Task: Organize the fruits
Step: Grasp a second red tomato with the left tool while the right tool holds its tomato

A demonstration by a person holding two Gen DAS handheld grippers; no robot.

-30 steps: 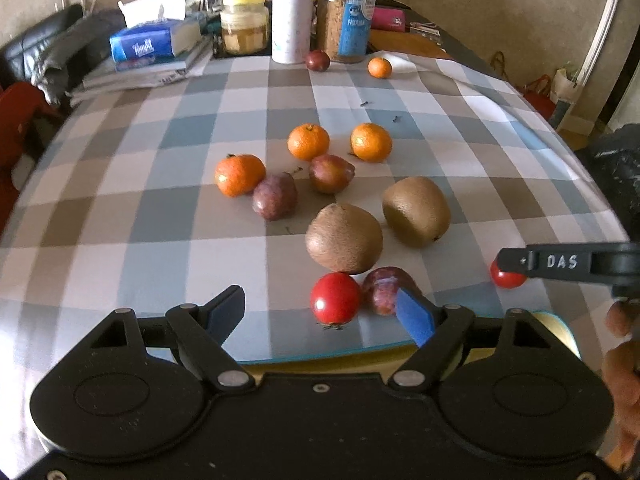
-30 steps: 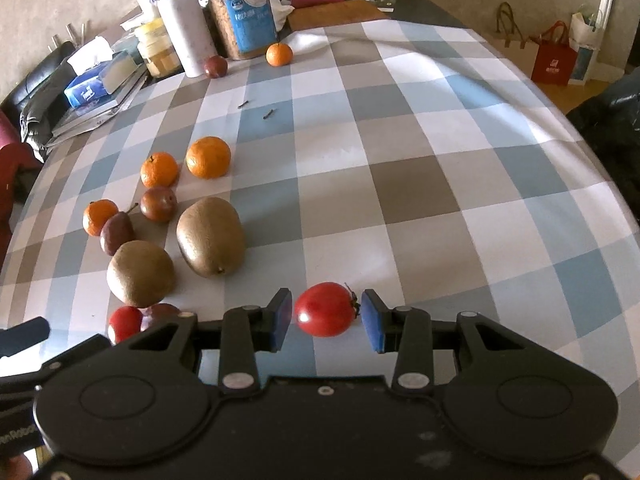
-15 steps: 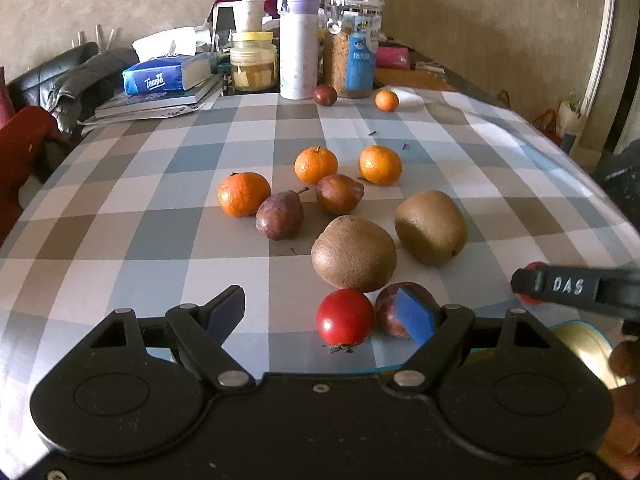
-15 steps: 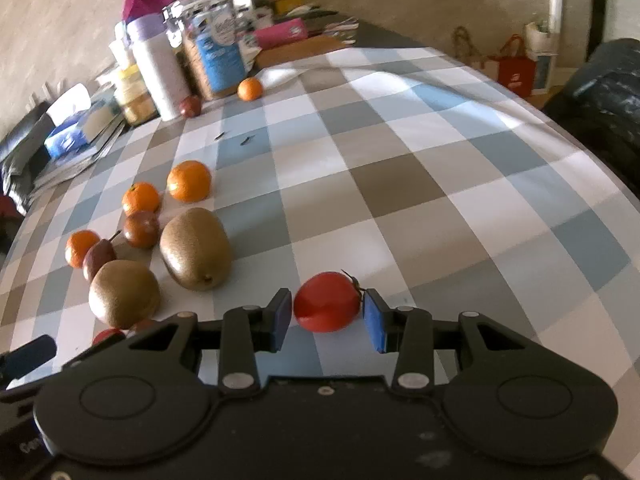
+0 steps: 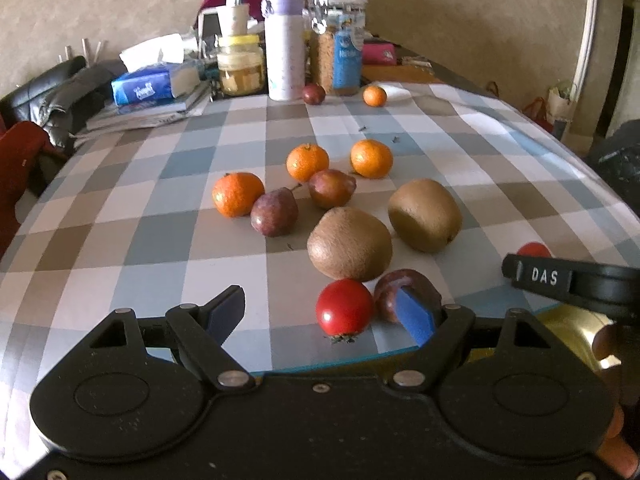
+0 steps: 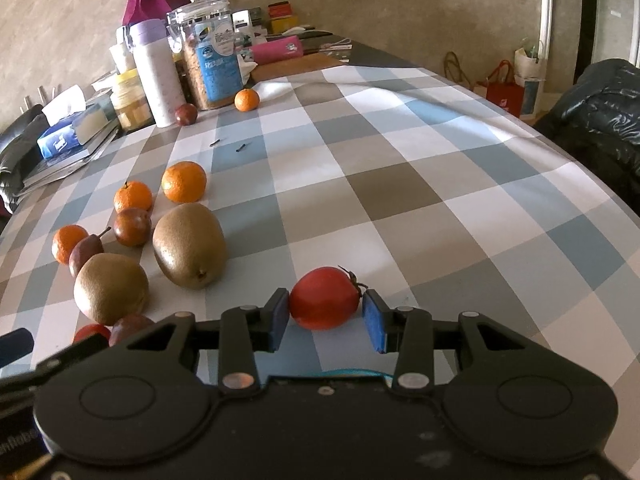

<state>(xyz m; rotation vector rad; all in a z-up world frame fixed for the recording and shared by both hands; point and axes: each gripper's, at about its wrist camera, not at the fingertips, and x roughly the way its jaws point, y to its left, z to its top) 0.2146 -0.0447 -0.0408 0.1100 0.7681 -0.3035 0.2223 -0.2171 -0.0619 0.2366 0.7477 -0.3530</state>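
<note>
Across the whole view, a checked tablecloth (image 6: 440, 184): its right half bare and wide open up to the curved right edge, its far edge crowded by a white bottle (image 6: 154, 76) and a glass jar (image 6: 212, 52). Low at the near edge, the left gripper (image 5: 318, 306), jaws spread wide, and well to its right the right gripper (image 6: 325, 310), jaws narrow. In the left middle, two kiwis (image 5: 350, 244) (image 5: 425, 214) just beside each other; behind them three mandarins (image 5: 238, 194) (image 5: 307, 162) (image 5: 371, 158) with two small reddish pears (image 5: 275, 215) (image 5: 331, 188) between. Between the right jaws, close to the near edge, a red tomato (image 6: 324, 298): left pad touching it, right pad just beside the stem, so cannot tell if really clamped. Inside the left jaws, nearer the right finger, a second tomato (image 5: 345, 312), touching a dark plum (image 5: 400, 280) half hidden behind that finger.
</note>
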